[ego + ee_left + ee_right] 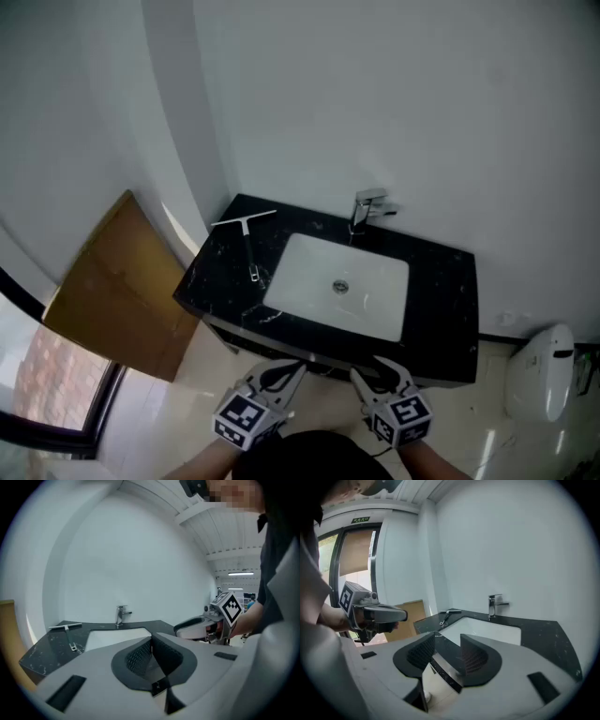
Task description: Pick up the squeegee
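The squeegee [247, 228] lies flat on the left rear part of the black countertop [441, 281], its pale blade toward the wall and its thin handle pointing to the front edge. It also shows far off in the left gripper view, squeegee [68, 631], and the right gripper view, squeegee [448, 613]. Both grippers hang in front of the counter, well short of it. My left gripper [281, 375] [151, 643] has its pads together with nothing between them. A gap shows between the pads of my right gripper [380, 373] [446, 645], and that gap is empty.
A white sink basin [309, 300] is set in the middle of the counter, with a chrome faucet [369, 208] behind it. A brown cardboard sheet [112, 281] leans at the counter's left. A white appliance [542, 370] stands on the floor at the right. White wall rises behind.
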`<control>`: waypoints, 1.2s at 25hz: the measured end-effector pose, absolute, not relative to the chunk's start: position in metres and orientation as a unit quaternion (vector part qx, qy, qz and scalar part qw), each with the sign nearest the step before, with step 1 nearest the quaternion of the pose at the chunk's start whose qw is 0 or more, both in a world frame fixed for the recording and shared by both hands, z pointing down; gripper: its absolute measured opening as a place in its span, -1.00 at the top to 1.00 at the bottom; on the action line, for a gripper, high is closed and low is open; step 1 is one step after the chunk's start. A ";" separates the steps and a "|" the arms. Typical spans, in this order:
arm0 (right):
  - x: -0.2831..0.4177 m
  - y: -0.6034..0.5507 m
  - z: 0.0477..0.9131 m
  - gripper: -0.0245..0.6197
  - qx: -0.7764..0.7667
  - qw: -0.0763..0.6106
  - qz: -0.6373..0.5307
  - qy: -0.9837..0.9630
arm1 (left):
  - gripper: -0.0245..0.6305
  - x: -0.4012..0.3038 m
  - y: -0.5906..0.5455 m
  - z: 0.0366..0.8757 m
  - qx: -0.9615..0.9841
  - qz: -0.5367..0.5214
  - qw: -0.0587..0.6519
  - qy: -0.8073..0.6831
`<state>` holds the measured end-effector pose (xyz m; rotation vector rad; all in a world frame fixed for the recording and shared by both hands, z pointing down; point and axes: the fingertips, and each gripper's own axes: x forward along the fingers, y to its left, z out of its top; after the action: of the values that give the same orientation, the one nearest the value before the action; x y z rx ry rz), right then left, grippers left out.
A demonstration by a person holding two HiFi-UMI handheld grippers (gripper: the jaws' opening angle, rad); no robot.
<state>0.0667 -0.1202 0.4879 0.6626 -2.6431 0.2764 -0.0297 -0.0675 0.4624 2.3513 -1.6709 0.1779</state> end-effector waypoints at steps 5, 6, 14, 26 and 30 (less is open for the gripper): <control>-0.044 -0.154 0.503 0.23 0.223 0.235 0.071 -0.943 | 0.92 -0.129 -0.057 0.473 0.781 0.041 0.129 -0.610; -0.073 -0.166 0.506 0.23 0.224 0.241 0.067 -0.942 | 0.92 -0.152 -0.055 0.477 0.777 0.039 0.129 -0.615; -0.295 -0.286 0.562 0.23 0.273 0.307 0.055 -0.910 | 0.92 -0.330 -0.034 0.499 0.726 0.021 0.183 -0.663; -0.393 -0.357 0.655 0.23 0.312 0.423 0.110 -0.844 | 0.92 -0.443 -0.030 0.526 0.688 0.013 0.232 -0.687; -0.400 -0.357 0.665 0.47 0.303 0.428 0.117 -0.843 | 0.92 -0.451 -0.039 0.526 0.692 0.012 0.233 -0.683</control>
<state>-0.3995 -0.3566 0.6653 0.7571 -2.1055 0.2929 -0.4510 -0.0387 0.5265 1.9022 -1.8751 0.0331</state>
